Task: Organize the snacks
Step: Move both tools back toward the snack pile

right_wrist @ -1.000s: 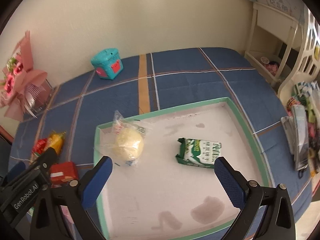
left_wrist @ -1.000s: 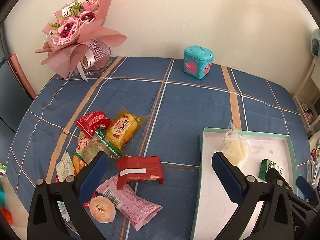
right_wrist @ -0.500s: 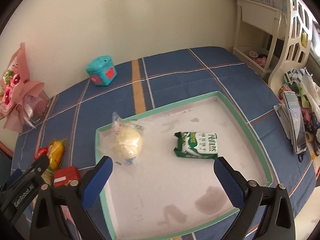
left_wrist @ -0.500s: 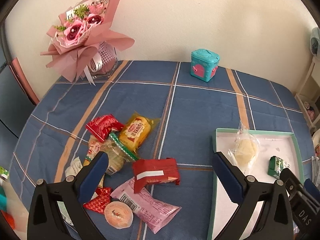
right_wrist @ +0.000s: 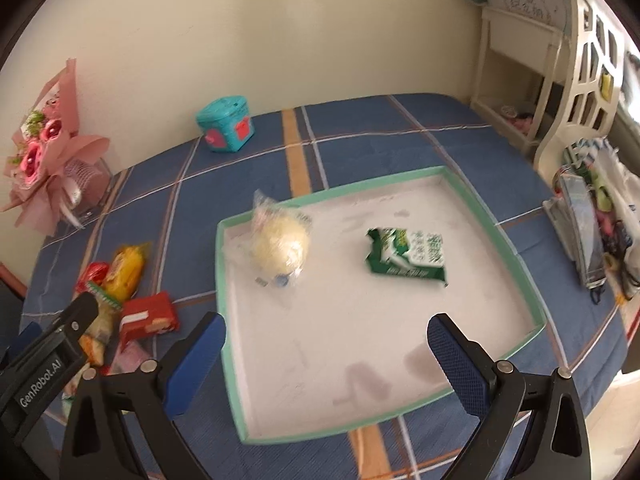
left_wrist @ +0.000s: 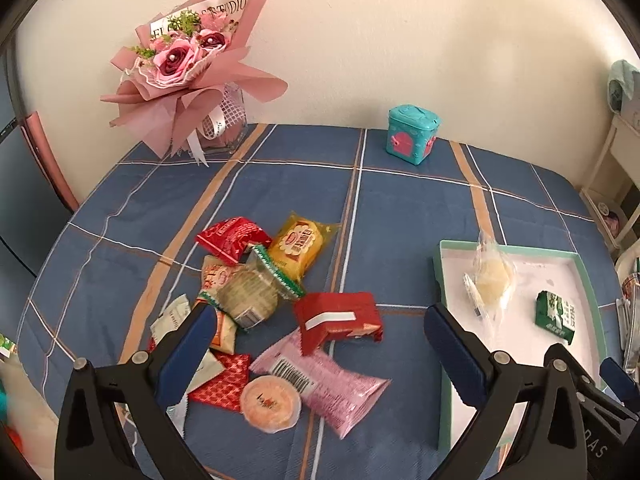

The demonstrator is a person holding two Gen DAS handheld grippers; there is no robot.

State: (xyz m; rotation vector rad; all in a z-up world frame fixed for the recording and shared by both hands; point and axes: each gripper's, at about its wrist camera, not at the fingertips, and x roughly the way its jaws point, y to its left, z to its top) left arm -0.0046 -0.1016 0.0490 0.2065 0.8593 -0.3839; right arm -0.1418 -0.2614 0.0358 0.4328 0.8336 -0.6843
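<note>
While both pairs of tongs hang empty above the blue plaid-clothed table [left_wrist: 400, 208], the left tongs [left_wrist: 320, 344] stand spread wide over a heap of loose snacks. Between their blue-padded fingers [left_wrist: 188, 352] lie a red rectangular wafer packet [left_wrist: 338, 316], a pink foil wrapper with a barcode [left_wrist: 320, 384] and a round orange jelly cup [left_wrist: 270, 402]. Just beyond them sit a yellow plastic cake packet [left_wrist: 298, 244], a small red crinkled pouch [left_wrist: 232, 236] and a clear-wrapped round biscuit [left_wrist: 248, 294].

The right tongs [right_wrist: 326, 344] are likewise spread apart, holding nothing, over the near part of a shallow white tray with a mint-green rim [right_wrist: 472, 196]. Ahead of them in the tray rest a pale yellow bun in a clear bag [right_wrist: 280, 244], toward the left finger's side, and a green and white snack packet [right_wrist: 408, 256], toward the right finger's side, the two well apart.
</note>
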